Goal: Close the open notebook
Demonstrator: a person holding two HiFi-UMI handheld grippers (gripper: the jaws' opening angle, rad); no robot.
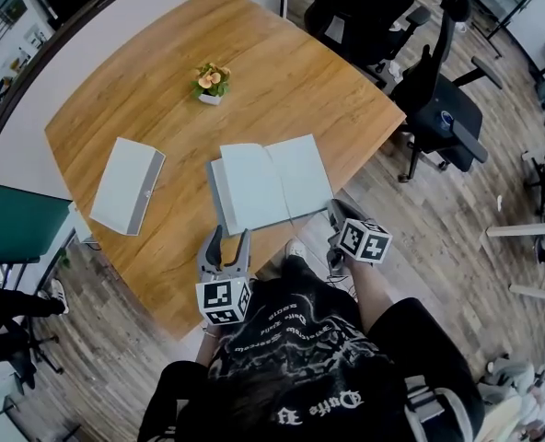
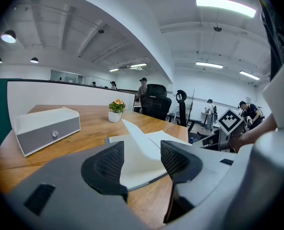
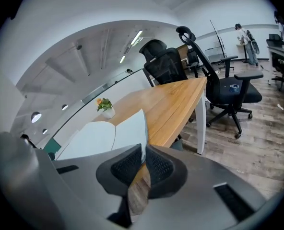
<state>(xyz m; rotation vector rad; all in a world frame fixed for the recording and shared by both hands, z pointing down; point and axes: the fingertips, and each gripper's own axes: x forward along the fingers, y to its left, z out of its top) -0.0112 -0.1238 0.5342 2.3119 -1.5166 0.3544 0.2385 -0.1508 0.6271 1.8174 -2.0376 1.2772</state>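
Right gripper pinches the lower-right page edge of the open notebook, apparently to fold it leftward, while left gripper waits wide open.

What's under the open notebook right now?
Wooden table shows beside the notebook, whose right edge is pinched in the right gripper. Whatever lies beneath its pages is covered.
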